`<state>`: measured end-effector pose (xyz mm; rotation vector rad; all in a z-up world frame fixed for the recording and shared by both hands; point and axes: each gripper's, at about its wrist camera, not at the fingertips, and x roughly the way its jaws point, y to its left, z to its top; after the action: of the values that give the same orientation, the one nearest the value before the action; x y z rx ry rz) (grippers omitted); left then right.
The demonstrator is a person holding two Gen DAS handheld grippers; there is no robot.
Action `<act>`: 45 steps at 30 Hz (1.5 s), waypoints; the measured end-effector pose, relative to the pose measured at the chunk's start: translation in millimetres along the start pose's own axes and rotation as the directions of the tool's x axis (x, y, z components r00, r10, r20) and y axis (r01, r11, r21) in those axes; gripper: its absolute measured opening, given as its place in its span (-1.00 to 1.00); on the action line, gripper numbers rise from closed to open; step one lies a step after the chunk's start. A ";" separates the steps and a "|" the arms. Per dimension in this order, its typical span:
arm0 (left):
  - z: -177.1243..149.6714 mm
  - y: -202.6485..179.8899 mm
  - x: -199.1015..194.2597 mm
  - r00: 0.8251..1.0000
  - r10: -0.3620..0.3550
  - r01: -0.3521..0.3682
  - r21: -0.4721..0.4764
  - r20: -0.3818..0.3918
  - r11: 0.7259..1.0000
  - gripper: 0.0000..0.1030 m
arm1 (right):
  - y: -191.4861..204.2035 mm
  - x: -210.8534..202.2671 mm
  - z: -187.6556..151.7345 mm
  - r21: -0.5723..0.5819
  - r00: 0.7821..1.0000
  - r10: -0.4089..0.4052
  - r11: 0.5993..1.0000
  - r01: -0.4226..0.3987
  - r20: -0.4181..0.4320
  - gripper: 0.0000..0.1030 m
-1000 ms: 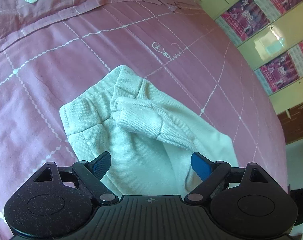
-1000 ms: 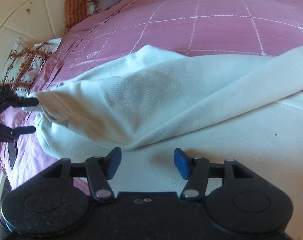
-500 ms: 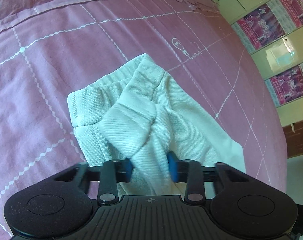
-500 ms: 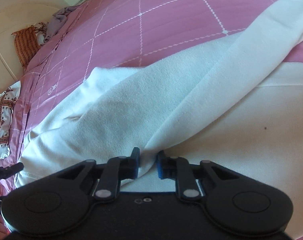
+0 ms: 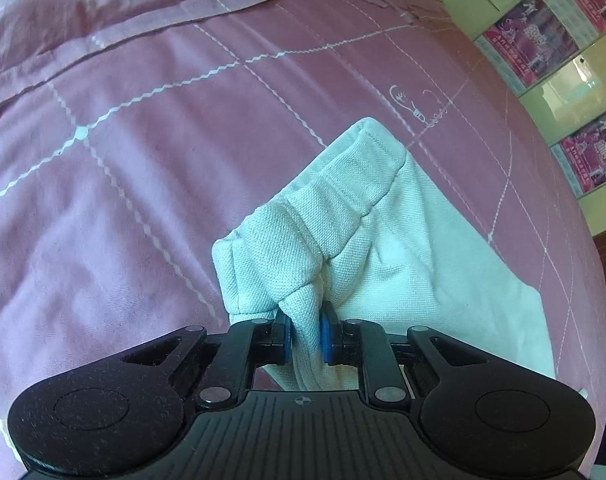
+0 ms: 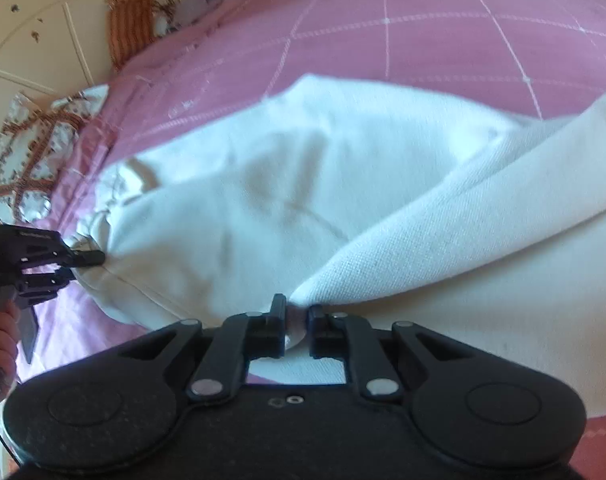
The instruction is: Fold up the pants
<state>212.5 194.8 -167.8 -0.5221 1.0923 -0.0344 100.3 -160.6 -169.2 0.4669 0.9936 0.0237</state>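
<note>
While both claws pinch fabric, the left gripper (image 5: 306, 334) clamps the pants (image 5: 367, 240) waistband (bunched just ahead), and the right gripper (image 6: 297, 316) is closed on a fold; pants spread beyond on the pink bedspread (image 5: 143, 140).

the bed (image 5: 151, 128) is spread with a pink cover crossed by thin white grid lines. the white pants (image 5: 423, 264) lie on it near the stitched bulb motif (image 5: 417, 106). well beyond the pants, at the bed's far end, lie a patterned pillow (image 6: 27, 160) and an orange striped cushion (image 6: 129, 32).
</note>
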 end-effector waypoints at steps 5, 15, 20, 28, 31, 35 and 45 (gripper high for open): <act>-6.5 -27.6 -34.0 0.997 0.056 -0.059 0.073 0.053 0.996 -0.43 | -5.5 -14.7 -6.2 0.016 1.000 0.031 0.999 -0.031 -0.001 -0.53; -71.7 -100.7 -60.4 0.998 -0.021 -0.001 0.313 0.064 0.950 0.19 | -64.2 -67.6 4.8 0.082 0.995 -0.051 0.996 0.044 0.089 -0.20; -114.5 -128.7 -20.2 0.997 0.064 -0.072 0.398 0.035 0.915 0.39 | -116.1 -85.6 18.8 0.249 0.987 -0.100 0.966 0.066 0.126 -0.19; -131.3 -130.6 -14.3 0.992 0.094 -0.121 0.475 0.080 0.872 0.47 | -145.0 -72.3 75.5 0.304 0.963 -0.238 0.933 0.191 0.127 -0.19; -129.2 -130.1 -13.3 0.994 0.088 -0.111 0.456 0.072 0.883 0.50 | -152.3 -54.6 93.1 0.329 0.958 -0.277 0.914 0.238 0.077 -0.19; -131.0 -131.0 -10.9 0.994 0.084 -0.110 0.465 0.077 0.878 0.56 | -153.9 -35.0 100.3 0.312 0.943 -0.332 0.899 0.308 0.025 -0.32; -133.6 -128.3 -13.7 0.994 0.073 -0.106 0.479 0.086 0.872 0.58 | -169.5 -127.0 23.2 0.304 0.947 -0.283 0.925 0.227 0.154 -0.92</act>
<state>121.0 34.1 -149.5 -0.0191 0.9959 -0.2033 16.5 -351.0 -122.9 0.5859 0.8600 -0.3993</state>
